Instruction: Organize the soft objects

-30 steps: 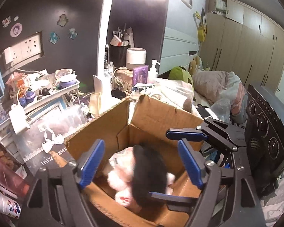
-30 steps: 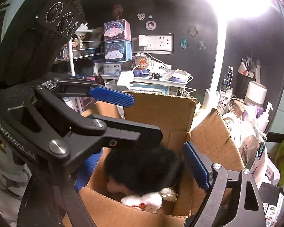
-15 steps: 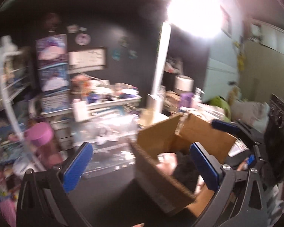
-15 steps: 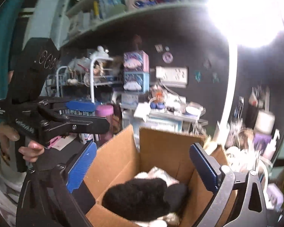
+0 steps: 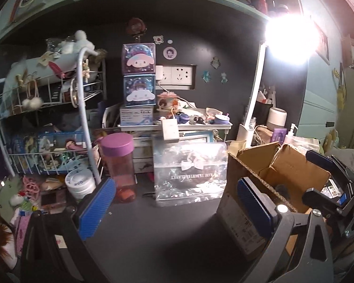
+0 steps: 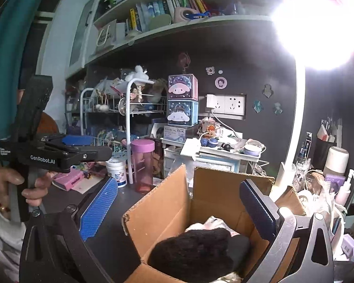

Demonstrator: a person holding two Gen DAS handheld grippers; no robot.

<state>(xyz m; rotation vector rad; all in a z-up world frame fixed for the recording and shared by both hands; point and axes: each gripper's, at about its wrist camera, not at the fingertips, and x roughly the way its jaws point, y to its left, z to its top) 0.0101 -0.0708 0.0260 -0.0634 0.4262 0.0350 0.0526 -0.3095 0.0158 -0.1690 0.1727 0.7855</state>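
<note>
Right now both of your tongs stand wide with nothing between the pads; each pair has just been opening. Your left tongs (image 5: 174, 208) frame bare dark table (image 5: 153, 240) at the bottom of the left wrist view, with the cardboard box (image 5: 278, 172) at the lower right of that frame, behind the right-hand pad. A pink bottle (image 5: 120, 165) with a purple lid stands left of centre, and a clear plastic bag (image 5: 188, 172) with a bow sits just right of it.

In the right wrist view your right tongs (image 6: 177, 208) hang over the open cardboard box (image 6: 167, 207) at the bottom centre. The black plush toy (image 6: 195, 250) lies inside the box, on top of something pale and soft that is mostly hidden. Your left hand (image 6: 11, 184) grips the other tool's handle at the left edge of that frame.
</note>
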